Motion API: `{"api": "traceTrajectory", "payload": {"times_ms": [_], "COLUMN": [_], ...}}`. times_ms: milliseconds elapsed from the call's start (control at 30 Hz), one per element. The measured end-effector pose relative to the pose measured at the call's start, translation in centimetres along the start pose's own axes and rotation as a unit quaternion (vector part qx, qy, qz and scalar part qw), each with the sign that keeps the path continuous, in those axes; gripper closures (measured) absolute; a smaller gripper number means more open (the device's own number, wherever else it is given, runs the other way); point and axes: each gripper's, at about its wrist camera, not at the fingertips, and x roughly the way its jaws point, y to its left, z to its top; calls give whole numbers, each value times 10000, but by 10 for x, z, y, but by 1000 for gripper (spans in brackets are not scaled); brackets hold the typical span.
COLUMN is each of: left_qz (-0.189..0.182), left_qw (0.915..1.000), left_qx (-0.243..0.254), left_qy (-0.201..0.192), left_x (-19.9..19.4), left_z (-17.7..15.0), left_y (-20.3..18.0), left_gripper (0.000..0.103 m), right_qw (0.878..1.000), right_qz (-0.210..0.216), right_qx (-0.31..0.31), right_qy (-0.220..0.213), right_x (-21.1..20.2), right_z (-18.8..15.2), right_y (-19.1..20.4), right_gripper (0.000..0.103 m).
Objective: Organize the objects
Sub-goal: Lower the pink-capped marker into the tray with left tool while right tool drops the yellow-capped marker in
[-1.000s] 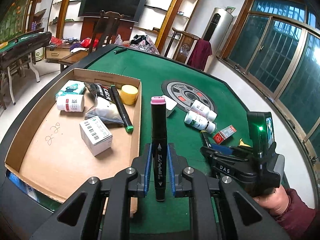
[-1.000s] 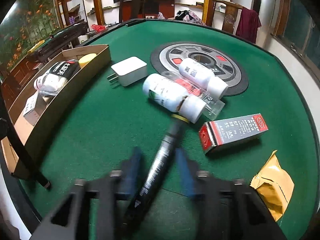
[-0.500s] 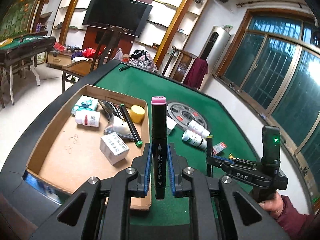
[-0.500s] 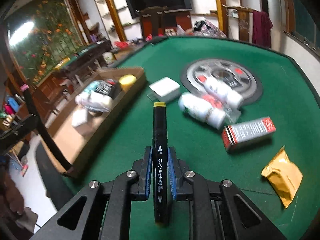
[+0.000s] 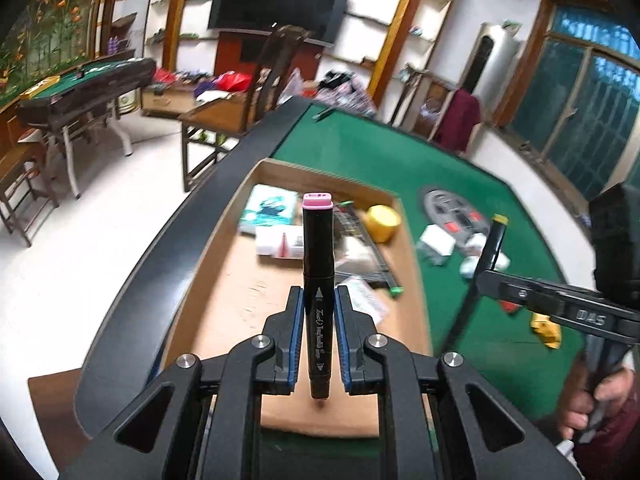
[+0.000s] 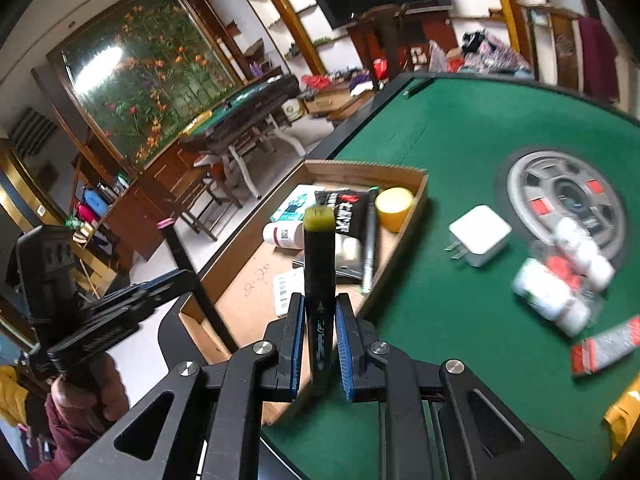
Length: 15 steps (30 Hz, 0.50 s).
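Note:
My left gripper [image 5: 318, 312] is shut on a black marker with a pink cap [image 5: 318, 264], held upright above the near part of the cardboard tray [image 5: 240, 280]. My right gripper [image 6: 318, 316] is shut on a black marker with a yellow cap [image 6: 319, 256], held above the tray's near right wall [image 6: 394, 256]. Each gripper shows in the other's view: the right one [image 5: 496, 276] to the right, the left one [image 6: 176, 280] at the left.
The tray holds a yellow roll [image 6: 394, 204], a white bottle [image 6: 284, 234], a teal pack [image 5: 270, 208], a green-tipped marker [image 6: 370, 236], a black packet and a barcoded box. On the green felt lie a white charger [image 6: 480, 236], white bottles [image 6: 552, 296], a red box [image 6: 608, 350] and a yellow packet [image 5: 544, 330].
Both grippers have risen and swung left over the tray, each still holding its marker. A second ago the right gripper was still open around the yellow-capped marker on the felt.

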Motion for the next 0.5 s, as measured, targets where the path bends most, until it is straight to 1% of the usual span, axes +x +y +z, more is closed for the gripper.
{"api": "traceTrajectory", "payload": {"times_ms": [67, 133, 267, 400, 500], "left_qz": [76, 73, 186, 254, 263], "left_qw": [9998, 9995, 9984, 9973, 9969], "left_qx": [-105, -184, -274, -347, -363], "left_qy": [150, 250, 466, 595, 641], "left_x": [18, 31, 57, 72, 79], "left_z": [4, 8, 13, 15, 13], "left_y": [10, 16, 24, 27, 29], "left_gripper": [88, 88, 88, 88, 88], "right_qw": [9999, 9995, 9974, 9943, 9926], "right_qz": [-23, -74, -95, -153, -171], "right_qx": [72, 162, 478, 717, 816], "right_qy": [134, 247, 531, 777, 880], "right_x": [20, 38, 73, 102, 113], "right_z": [8, 14, 26, 31, 32], "right_y": [-1, -3, -12, -17, -19], "right_gripper": [86, 86, 86, 86, 86]}}
